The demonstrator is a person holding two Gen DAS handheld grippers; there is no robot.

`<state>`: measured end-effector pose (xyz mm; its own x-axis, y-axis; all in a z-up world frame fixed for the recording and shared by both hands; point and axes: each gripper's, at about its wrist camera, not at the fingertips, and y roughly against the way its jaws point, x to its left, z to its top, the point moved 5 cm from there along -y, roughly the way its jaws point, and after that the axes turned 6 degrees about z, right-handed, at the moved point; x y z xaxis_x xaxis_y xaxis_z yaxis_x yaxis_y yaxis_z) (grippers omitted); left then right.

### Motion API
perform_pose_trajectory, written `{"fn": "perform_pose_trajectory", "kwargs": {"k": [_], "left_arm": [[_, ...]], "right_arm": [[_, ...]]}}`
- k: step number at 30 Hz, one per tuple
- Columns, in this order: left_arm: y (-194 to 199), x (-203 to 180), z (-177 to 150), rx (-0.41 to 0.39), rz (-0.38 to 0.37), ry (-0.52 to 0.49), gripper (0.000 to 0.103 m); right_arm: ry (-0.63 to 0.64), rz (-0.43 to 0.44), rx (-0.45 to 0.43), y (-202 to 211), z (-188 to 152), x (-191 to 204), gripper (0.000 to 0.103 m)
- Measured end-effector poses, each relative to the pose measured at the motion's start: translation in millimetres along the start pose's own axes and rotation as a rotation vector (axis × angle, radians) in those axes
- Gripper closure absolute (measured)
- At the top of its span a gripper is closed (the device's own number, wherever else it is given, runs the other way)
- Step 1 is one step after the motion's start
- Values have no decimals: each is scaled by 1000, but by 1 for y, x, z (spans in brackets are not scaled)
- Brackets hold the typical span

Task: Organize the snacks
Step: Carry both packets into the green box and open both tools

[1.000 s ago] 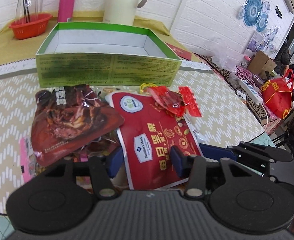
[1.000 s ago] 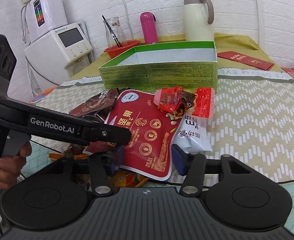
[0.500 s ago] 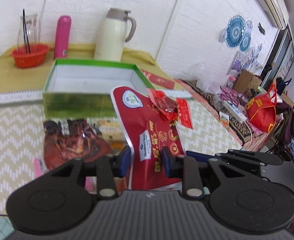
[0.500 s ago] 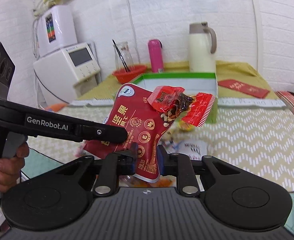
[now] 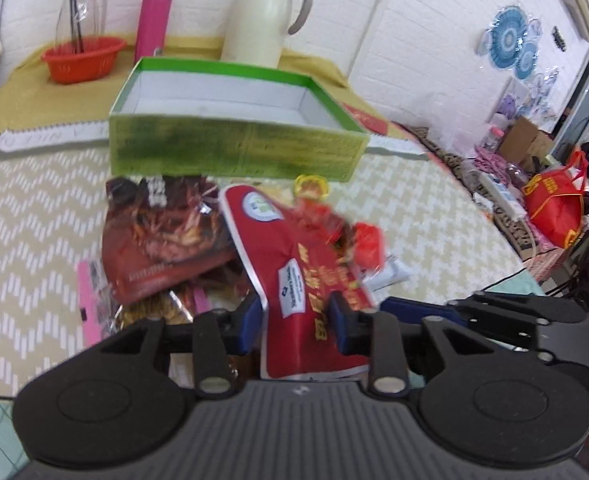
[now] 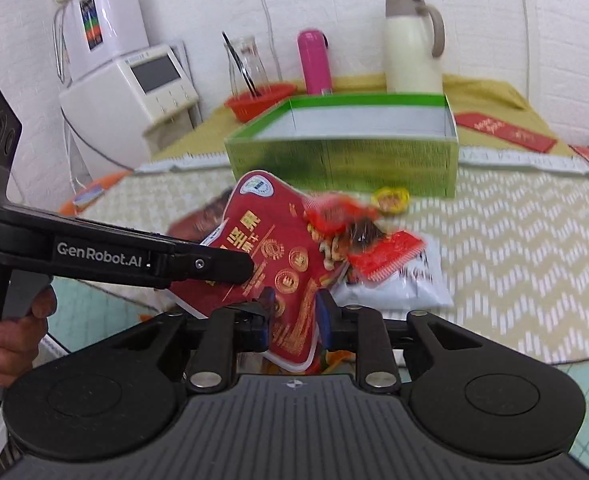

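Both grippers hold the big red nut pouch (image 5: 294, 276) by its near edge, lifted and tilted toward the open green box (image 5: 230, 152). My left gripper (image 5: 296, 318) is shut on the pouch. My right gripper (image 6: 294, 314) is shut on the same pouch (image 6: 270, 248). A small red peanut packet (image 6: 350, 228) slides off the pouch's right side; it also shows, blurred, in the left wrist view (image 5: 342, 232). The green box (image 6: 346, 156) is empty.
A dark brown snack bag (image 5: 162, 236), a pink packet (image 5: 88, 304), a white packet (image 6: 398, 284) and a yellow candy (image 6: 390, 198) lie on the zigzag mat before the box. Behind it stand a cream jug (image 5: 264, 12), pink bottle (image 5: 154, 20) and red basket (image 5: 82, 58).
The pouch has dropped lower and tipped forward since half a second ago. The small red packet on it has slid toward its right edge. A second ago both grippers were open around the pouch.
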<state>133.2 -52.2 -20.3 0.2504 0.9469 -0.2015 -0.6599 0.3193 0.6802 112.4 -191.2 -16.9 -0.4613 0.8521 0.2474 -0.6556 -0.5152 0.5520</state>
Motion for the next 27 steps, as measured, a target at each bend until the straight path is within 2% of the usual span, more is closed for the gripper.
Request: {"fn": "perform_pose_trajectory", "kwargs": {"k": [3, 5, 6, 7, 8, 10, 13, 19, 20, 21, 24, 27], "left_arm": [[-3, 5, -2, 6, -12, 15, 58], [-3, 5, -2, 3, -13, 5, 58], [-2, 5, -2, -1, -11, 1, 57], [-2, 4, -2, -5, -11, -4, 55], [-4, 3, -2, -6, -7, -13, 50], [-7, 1, -1, -5, -7, -22, 44], [-14, 0, 1, 1, -7, -13, 37], [-24, -2, 8, 13, -16, -30, 37], [-25, -3, 8, 13, -24, -39, 43], [-25, -3, 8, 17, -48, -39, 53], [-23, -5, 9, 20, -100, -17, 70], [-15, -5, 13, -5, -101, -4, 82]], "right_arm": [[24, -8, -34, 15, 4, -1, 48], [31, -47, -75, 25, 13, -9, 35], [34, -64, -94, 28, 19, -14, 32], [36, -81, -106, 28, 24, -19, 23], [41, -98, -115, 27, 28, -23, 9], [73, -112, -125, 19, 36, -31, 0], [88, -99, -78, -7, 45, -43, 0], [33, -44, 15, -49, 42, -64, 0], [11, -20, 2, -47, 42, -65, 3], [-2, -21, -2, -45, 42, -65, 4], [36, -68, -22, -34, 41, -58, 8], [60, -76, -63, -19, 47, -51, 8]]}}
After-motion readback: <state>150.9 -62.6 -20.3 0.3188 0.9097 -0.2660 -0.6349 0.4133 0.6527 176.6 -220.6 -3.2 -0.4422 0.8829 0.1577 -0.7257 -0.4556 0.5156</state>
